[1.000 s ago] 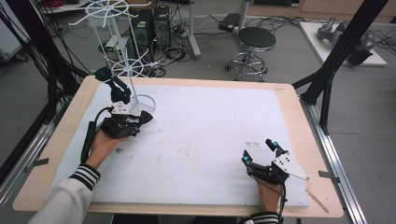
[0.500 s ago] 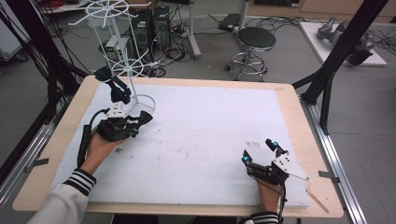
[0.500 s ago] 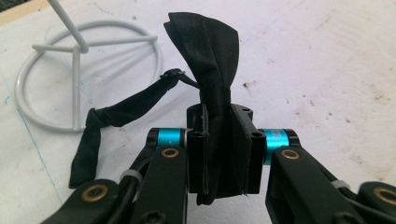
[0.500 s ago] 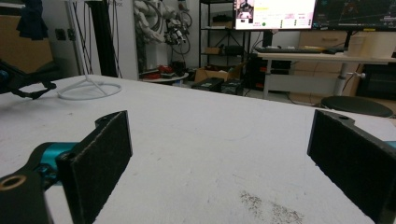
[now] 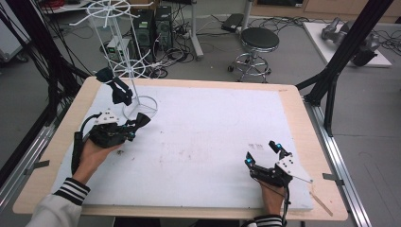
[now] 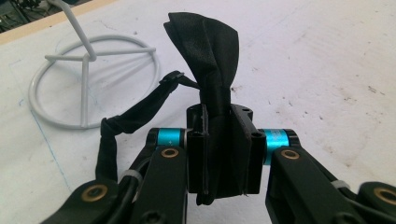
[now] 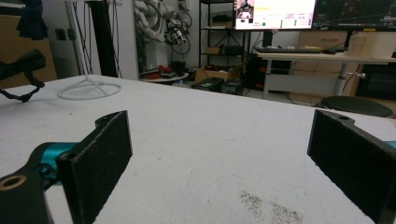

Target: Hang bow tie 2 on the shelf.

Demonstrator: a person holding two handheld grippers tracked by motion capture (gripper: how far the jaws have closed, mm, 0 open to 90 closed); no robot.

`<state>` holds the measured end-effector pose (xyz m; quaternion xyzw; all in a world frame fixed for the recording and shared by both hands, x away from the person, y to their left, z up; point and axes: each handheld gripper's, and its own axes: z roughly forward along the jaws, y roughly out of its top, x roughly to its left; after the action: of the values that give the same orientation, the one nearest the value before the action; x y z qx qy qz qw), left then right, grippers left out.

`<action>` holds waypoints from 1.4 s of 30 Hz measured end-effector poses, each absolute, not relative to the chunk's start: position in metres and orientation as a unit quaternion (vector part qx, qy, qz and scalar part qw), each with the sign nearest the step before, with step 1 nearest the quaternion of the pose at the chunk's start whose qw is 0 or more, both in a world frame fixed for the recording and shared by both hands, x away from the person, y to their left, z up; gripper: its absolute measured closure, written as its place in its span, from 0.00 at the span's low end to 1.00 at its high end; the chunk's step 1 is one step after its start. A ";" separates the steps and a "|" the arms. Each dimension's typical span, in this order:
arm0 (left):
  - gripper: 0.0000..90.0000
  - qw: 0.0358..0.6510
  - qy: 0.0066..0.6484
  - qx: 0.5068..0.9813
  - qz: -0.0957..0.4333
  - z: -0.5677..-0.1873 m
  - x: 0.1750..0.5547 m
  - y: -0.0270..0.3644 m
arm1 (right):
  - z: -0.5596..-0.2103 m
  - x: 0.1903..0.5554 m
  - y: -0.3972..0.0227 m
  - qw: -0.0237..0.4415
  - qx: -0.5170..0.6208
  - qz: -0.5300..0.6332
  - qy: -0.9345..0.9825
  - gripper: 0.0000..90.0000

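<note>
My left gripper (image 5: 133, 126) (image 6: 219, 154) is shut on a black bow tie (image 6: 208, 56) (image 5: 142, 120), pinched at its knot, with one wing sticking up past the jaws and its strap (image 6: 126, 121) trailing to the left. It hovers just in front of the ring base (image 5: 140, 107) (image 6: 88, 84) of a white wire stand (image 5: 116, 42). Another black item (image 5: 116, 87) hangs on the stand's lower tier. My right gripper (image 5: 265, 153) (image 7: 219, 154) rests at the near right of the white mat (image 5: 213, 127), jaws wide open with nothing between them.
The wooden table edge (image 5: 302, 123) frames the mat. Black frame posts (image 5: 340, 61) stand at the right, and a stool (image 5: 257, 40) is on the floor beyond the table. Smudges mark the mat's middle.
My left gripper has moved a little right and up with the bow tie, closer to the stand's base. The right gripper has stayed put.
</note>
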<state>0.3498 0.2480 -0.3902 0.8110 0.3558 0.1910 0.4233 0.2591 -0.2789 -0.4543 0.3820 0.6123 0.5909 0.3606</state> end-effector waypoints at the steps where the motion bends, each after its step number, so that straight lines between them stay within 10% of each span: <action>1: 0.86 0.425 0.354 0.811 0.191 -0.389 0.349 0.248 | -0.454 0.259 -0.279 0.361 0.383 0.591 0.611 0.06; 42: 0.86 0.534 0.354 0.727 0.247 -0.322 0.327 0.273 | -0.454 0.259 -0.279 0.363 0.382 0.589 0.613 0.06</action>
<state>0.3272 0.2731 -0.3223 0.7273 0.3536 0.2468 0.5339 0.2591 -0.2787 -0.4542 0.3818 0.6133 0.5888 0.3626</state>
